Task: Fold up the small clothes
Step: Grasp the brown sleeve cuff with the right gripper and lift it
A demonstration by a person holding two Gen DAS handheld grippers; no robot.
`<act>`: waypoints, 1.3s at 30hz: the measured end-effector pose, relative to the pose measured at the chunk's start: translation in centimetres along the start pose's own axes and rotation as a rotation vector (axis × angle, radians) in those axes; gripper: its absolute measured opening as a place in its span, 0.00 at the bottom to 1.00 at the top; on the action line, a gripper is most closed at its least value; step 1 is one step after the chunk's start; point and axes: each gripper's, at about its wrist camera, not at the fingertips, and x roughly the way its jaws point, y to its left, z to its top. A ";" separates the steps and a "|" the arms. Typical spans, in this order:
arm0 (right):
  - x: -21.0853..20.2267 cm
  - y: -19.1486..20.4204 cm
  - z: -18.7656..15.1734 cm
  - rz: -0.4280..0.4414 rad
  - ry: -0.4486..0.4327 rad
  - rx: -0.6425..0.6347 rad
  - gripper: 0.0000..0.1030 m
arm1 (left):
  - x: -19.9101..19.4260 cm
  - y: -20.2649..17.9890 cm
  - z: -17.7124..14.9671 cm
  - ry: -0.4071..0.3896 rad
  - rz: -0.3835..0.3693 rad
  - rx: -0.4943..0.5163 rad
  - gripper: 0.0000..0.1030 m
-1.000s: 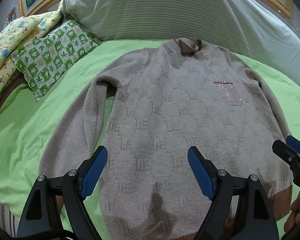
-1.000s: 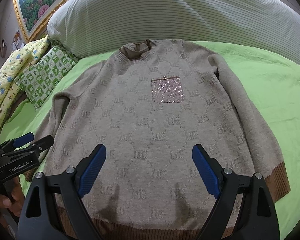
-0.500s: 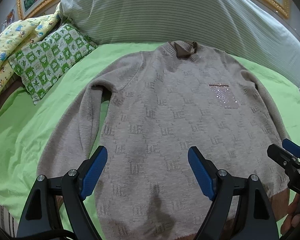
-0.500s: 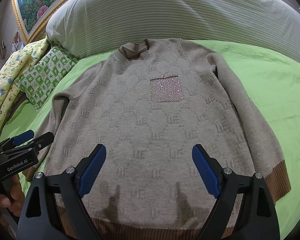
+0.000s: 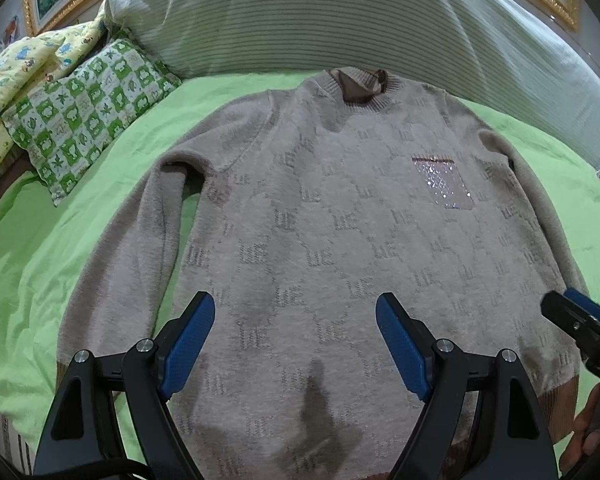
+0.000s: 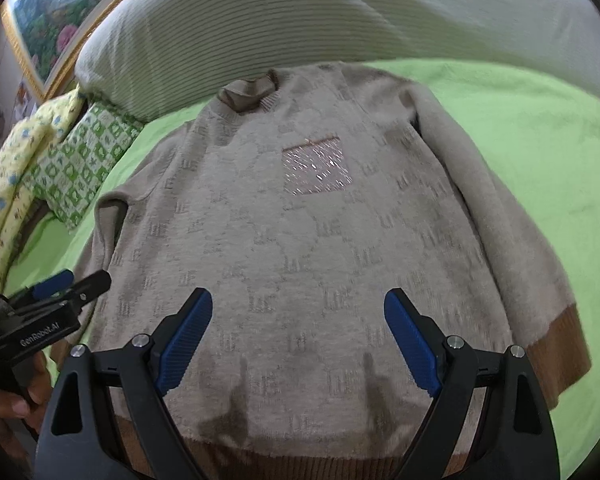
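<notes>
A beige knitted sweater (image 5: pixel 320 216) with a sparkly chest pocket (image 5: pixel 442 186) and brown hem lies flat, front up, on the green sheet (image 5: pixel 40 264), collar away from me, both sleeves along its sides. It also shows in the right wrist view (image 6: pixel 300 248). My left gripper (image 5: pixel 294 320) is open and empty, held above the sweater's lower left part. My right gripper (image 6: pixel 298 320) is open and empty above the lower middle, near the hem. Each gripper appears at the edge of the other's view, the right one (image 5: pixel 580 320) and the left one (image 6: pixel 60 292).
A large striped pillow (image 5: pixel 340 20) lies behind the collar. A green checked cushion (image 5: pixel 84 116) and a yellow patterned quilt (image 5: pixel 16 64) sit at the far left. Green sheet (image 6: pixel 540 152) stretches to the right of the sweater.
Both grippers have moved back and up a little, so more of the sweater shows. The right view has swung slightly right and is blurred. Jaws stay open.
</notes>
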 end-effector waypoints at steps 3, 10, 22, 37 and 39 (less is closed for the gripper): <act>-0.9 -2.3 -0.9 -0.040 0.003 0.056 0.85 | 0.5 -0.2 0.1 0.012 -0.003 0.005 0.81; -3.4 -10.6 -3.8 -0.092 0.010 0.335 0.85 | 2.4 -1.2 0.2 0.052 -0.019 0.011 0.81; -2.3 -19.9 -4.4 -0.053 -0.080 0.858 0.53 | 5.7 -3.6 2.5 0.101 -0.027 0.027 0.81; -13.9 -18.0 19.6 -0.338 -0.603 0.356 0.12 | 8.5 0.2 5.2 0.119 -0.012 -0.093 0.81; -12.0 -11.9 21.3 -0.133 -0.571 0.230 0.12 | 8.8 0.9 5.6 0.126 -0.027 -0.134 0.81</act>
